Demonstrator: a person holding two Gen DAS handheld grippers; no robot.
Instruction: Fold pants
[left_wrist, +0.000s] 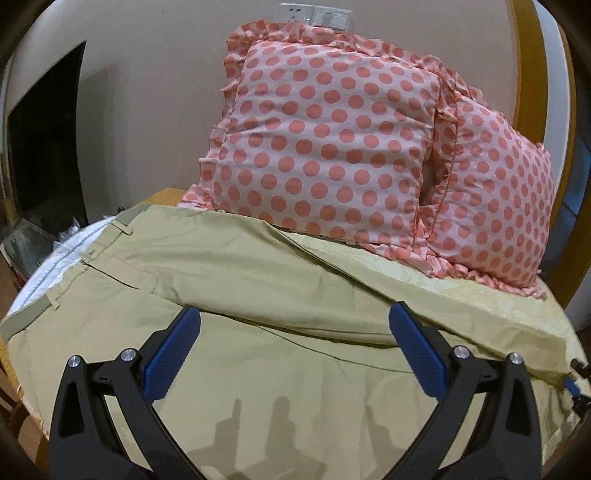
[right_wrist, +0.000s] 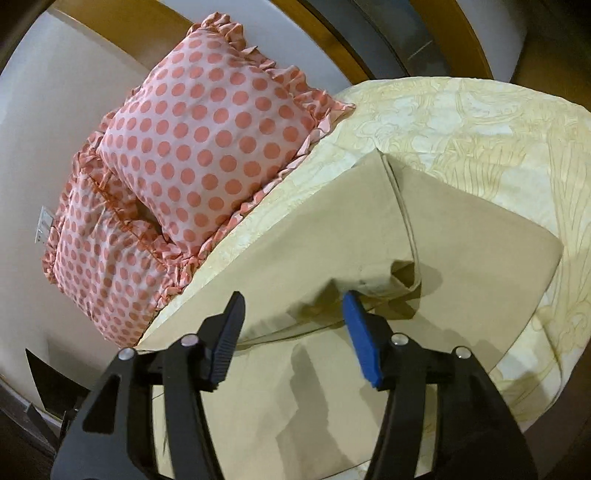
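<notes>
Currently both grippers, left (left_wrist: 295, 354) and right (right_wrist: 293, 332), hover jaws spread, empty, over khaki pants (left_wrist: 258, 280) lying beside the dotted pillows (left_wrist: 325, 144). Risk: grabbing one fabric layer skews the fold.

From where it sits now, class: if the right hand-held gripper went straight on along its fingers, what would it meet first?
Probably the pants: the open right hand-held gripper points at a raised fold of tan cloth just beyond its fingertips, so it would likely hit that before the bedspread. Depth is uncertain.
</notes>
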